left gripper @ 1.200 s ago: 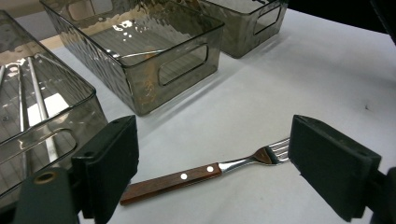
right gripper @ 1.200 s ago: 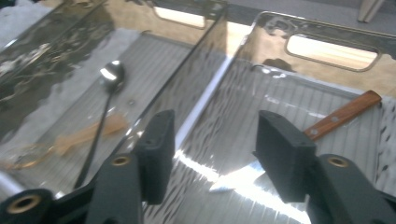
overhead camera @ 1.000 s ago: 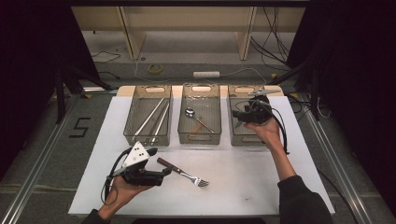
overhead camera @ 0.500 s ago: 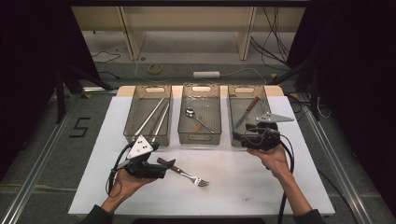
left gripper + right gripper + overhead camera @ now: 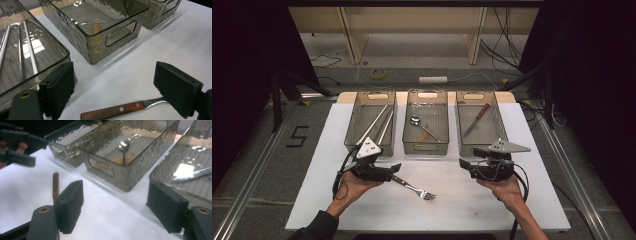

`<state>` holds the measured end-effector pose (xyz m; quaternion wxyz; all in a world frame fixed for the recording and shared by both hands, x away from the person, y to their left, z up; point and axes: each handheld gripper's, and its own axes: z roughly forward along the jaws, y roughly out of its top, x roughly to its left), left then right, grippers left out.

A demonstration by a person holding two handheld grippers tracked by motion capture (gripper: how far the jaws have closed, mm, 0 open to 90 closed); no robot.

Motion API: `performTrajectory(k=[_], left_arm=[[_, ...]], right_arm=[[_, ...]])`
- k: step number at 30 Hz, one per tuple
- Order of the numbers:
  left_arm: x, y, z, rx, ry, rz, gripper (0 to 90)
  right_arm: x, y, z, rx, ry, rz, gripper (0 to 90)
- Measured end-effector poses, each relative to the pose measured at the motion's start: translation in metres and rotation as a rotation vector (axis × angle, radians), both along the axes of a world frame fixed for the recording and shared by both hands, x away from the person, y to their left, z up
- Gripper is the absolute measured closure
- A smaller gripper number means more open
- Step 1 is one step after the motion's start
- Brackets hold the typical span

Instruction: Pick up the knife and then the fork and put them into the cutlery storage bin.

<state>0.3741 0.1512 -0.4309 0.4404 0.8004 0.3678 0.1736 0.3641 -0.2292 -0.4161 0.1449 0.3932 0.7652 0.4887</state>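
A fork [image 5: 414, 187] with a wooden handle [image 5: 112, 112] lies on the white mat between my two hands. My left gripper [image 5: 396, 169] points right, its jaws open just above the handle [image 5: 55, 185] without touching it. In the left gripper view the left gripper [image 5: 116, 82] straddles the fork, and one jaw hides the neck. My right gripper [image 5: 464, 165] hovers low in front of the right bin, pointing left. The right gripper [image 5: 117, 197] has just been opening its jaws, with nothing between them. A knife [image 5: 475, 120] rests in the right bin [image 5: 499, 142].
Three smoked clear bins stand in a row at the back of the mat. The left bin [image 5: 354, 125] holds metal chopsticks [image 5: 377, 125]; the middle bin [image 5: 445, 145] holds a spoon [image 5: 419, 125]. The mat's front edge [image 5: 422, 227] is near my forearms.
My right hand drew back from over the right bin toward me and sank near the mat, uncovering the knife there. My left gripper edged right toward the fork's handle.
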Motion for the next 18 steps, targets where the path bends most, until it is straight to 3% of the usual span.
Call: performTrajectory(k=[8,18], left_arm=[[0.013,-0.002,-0.006,0.05,0.02,0.015,25.5],[0.025,-0.005,-0.019,0.162,0.079,-0.013,64.6]], right_arm=[[-0.014,0.004,-0.008,-0.016,0.016,0.034,30.0],[-0.026,0.009,-0.017,-0.042,0.037,0.069,29.9]])
